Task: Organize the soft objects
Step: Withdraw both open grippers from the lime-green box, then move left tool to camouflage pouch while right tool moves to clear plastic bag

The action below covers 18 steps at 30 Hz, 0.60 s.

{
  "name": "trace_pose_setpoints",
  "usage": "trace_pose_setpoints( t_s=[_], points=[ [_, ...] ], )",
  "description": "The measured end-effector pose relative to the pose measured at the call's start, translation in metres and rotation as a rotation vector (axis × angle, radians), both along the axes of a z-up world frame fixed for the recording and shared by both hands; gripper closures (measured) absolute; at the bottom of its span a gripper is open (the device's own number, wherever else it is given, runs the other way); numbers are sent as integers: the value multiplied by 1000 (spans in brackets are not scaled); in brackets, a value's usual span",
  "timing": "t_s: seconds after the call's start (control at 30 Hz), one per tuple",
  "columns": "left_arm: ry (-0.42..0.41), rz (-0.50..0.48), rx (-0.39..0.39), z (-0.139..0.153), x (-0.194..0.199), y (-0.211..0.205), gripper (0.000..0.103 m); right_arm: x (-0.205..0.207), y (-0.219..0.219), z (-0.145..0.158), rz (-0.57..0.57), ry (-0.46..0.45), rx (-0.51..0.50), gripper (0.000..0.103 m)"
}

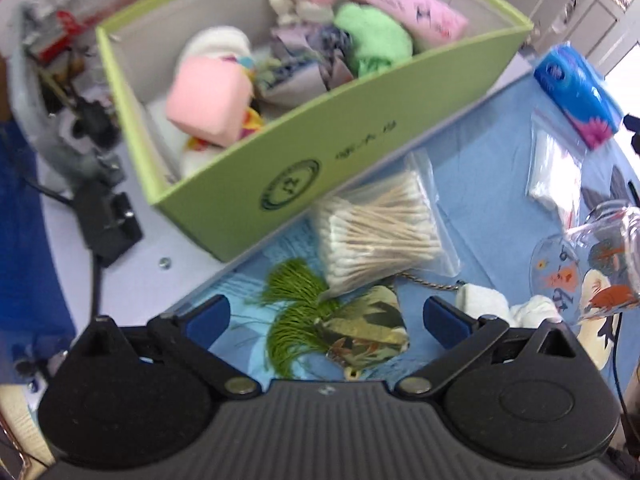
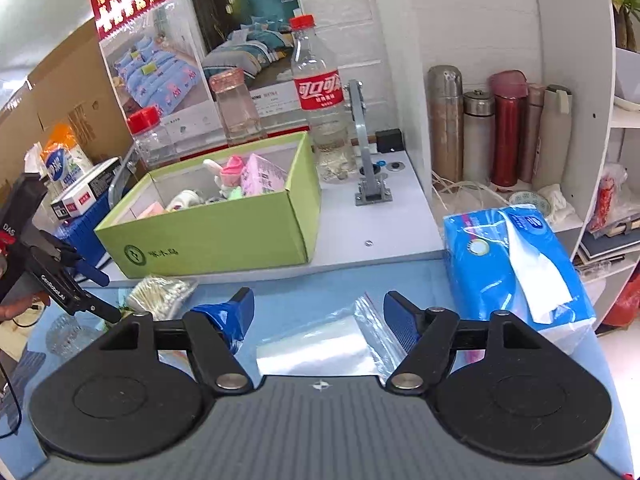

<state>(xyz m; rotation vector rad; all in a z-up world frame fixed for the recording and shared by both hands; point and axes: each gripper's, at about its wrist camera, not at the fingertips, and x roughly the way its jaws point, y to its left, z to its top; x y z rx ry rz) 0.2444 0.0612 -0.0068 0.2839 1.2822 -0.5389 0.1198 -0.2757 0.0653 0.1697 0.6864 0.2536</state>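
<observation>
The left gripper point(image 1: 326, 316) hangs wide open and empty over a leaf-patterned fabric sachet with green tassels point(image 1: 360, 330), which lies in front of the green cardboard box point(image 1: 280, 152). Just beyond the sachet, nearer the box, a clear bag of wooden cotton swabs point(image 1: 380, 228) overlaps the sachet's top edge. The right gripper point(image 2: 318, 314) is equally spread, holding nothing, above a clear zip bag point(image 2: 332, 344) well short of the box. Inside the box sit a pink foam block point(image 1: 208, 100) and other soft items.

A likely risk: closing on the sachet could snag the overlapping swab bag, or pinch only the loose tassels and let it slip.
</observation>
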Motion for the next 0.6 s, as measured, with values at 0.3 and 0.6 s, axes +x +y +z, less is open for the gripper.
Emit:
trace_pose_setpoints(
  t_s=[0.3,0.6],
  points=[
    [-7,16,107,-24,2,11,1,20,1,-12,27,64,-57,42],
    [-24,93,97,-22,-11,25,1,99,50,-44,93,98,-400,41]
  ],
)
